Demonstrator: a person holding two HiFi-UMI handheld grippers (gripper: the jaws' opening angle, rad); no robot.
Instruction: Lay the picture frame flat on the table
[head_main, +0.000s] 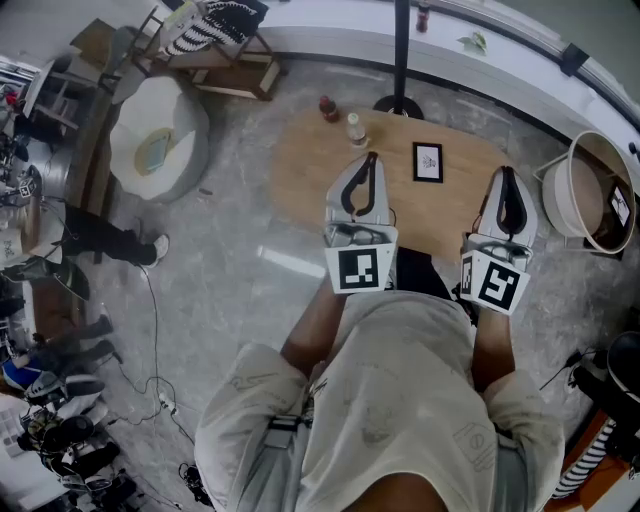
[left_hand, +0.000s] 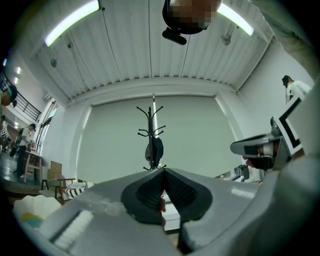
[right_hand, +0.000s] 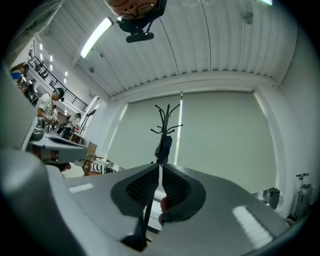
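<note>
A small black picture frame (head_main: 428, 162) with a white picture sits on the round wooden table (head_main: 300, 160), its face turned up to the head camera; whether it lies flat or leans I cannot tell. My left gripper (head_main: 371, 156) hangs over the table just left of the frame, jaws shut with nothing between them. My right gripper (head_main: 506, 172) hovers to the frame's right, near the table's edge, jaws together and empty. Both gripper views point at a wall and ceiling, showing the left gripper (left_hand: 162, 171) and the right gripper (right_hand: 160, 165) but not the frame.
A dark red bottle (head_main: 328, 108) and a pale bottle (head_main: 356, 130) stand on the table's far left part. A coat stand (head_main: 401, 50) rises behind the table. A white round basket (head_main: 560, 195) stands at the right, a white chair (head_main: 155, 140) at the left. Cables lie on the floor.
</note>
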